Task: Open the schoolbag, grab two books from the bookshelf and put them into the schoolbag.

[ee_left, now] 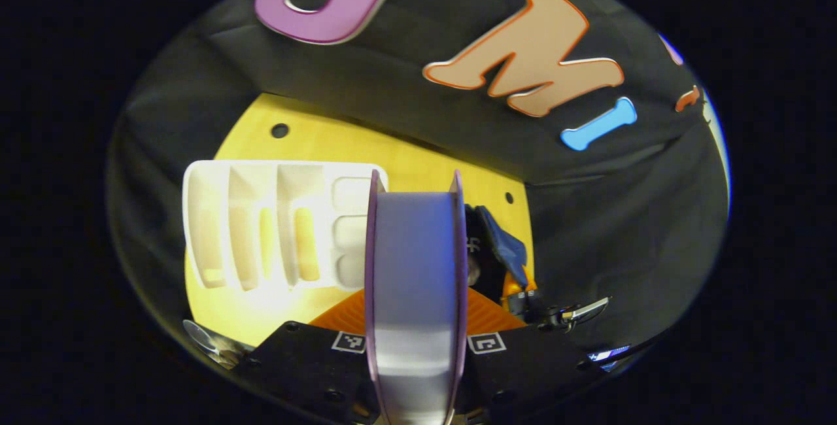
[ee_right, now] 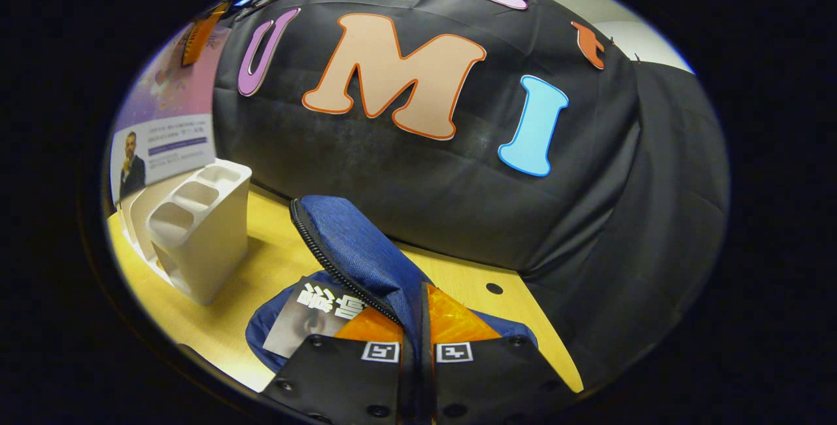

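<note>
I have the left tool (ee_left: 416, 346) clamped on a book (ee_left: 416, 268), its spine edge standing upright between my fingers, held high over the yellow surface (ee_left: 418, 163) and looking down on the white shelf (ee_left: 274, 229), whose slots look bare from here. The right tool (ee_right: 416, 346) is pinching the bag (ee_right: 366, 248) flap, jaws nearly together with the blue cloth and zip running up from between them; I judge it holds the mouth open. One book, the first (ee_right: 314, 317), lies already in the bag near the front edge of the surface, so this is the second delivery. To do it well I should keep the right tool lifting the flap toward the back wall, bring the book across spine-down, line it flat with the first one, and release only once its lower edge is past the zip. The left gripper view gives me the shelf from above and a dark blue corner of the bag beyond the book. The right gripper view gives the bag opening, the shelf's side near the left edge, and the held book high at left.
</note>
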A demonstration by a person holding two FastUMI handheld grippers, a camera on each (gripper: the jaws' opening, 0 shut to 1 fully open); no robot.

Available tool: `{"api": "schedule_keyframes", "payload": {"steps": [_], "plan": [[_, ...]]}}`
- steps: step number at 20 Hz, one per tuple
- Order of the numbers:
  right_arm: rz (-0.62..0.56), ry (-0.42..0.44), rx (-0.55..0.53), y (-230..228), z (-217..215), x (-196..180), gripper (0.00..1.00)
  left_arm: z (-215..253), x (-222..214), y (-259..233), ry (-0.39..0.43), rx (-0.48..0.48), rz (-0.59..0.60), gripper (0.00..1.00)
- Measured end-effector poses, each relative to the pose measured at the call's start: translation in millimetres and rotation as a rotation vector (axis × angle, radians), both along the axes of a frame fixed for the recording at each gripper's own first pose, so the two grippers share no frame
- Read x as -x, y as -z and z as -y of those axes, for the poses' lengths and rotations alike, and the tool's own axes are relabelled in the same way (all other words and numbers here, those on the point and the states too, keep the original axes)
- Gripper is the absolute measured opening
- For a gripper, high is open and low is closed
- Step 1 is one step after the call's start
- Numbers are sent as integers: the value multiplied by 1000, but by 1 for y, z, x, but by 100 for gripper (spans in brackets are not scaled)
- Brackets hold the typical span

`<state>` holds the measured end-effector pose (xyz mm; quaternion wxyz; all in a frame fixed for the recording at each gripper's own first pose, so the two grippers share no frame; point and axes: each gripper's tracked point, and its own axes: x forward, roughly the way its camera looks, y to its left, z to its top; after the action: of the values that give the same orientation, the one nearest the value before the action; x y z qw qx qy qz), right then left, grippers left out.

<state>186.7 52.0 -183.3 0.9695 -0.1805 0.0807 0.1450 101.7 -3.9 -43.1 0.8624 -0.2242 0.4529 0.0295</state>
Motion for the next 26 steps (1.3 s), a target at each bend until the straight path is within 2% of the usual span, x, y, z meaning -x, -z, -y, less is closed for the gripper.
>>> {"api": "schedule_keyframes", "payload": {"steps": [3, 6, 10, 15, 20, 26], "plan": [[-2, 13, -14, 0, 0, -2, 6, 27, -28, 33, 43, 29, 40, 40], [-6, 22, -26, 0, 1, -2, 6, 60, -46, 66, 67, 121, 38, 39], [-8, 32, -38, -2, 3, -3, 7, 71, -68, 116, 70, 144, 60, 39], [-17, 36, -69, -2, 4, -5, 7, 104, -89, 169, 93, 227, 85, 40], [-12, 25, -103, -7, 3, -7, 7, 149, -111, 198, 142, 326, 158, 40], [-11, 8, -113, -5, 1, -6, 6, 185, -134, 230, 132, 408, 203, 39]]}}
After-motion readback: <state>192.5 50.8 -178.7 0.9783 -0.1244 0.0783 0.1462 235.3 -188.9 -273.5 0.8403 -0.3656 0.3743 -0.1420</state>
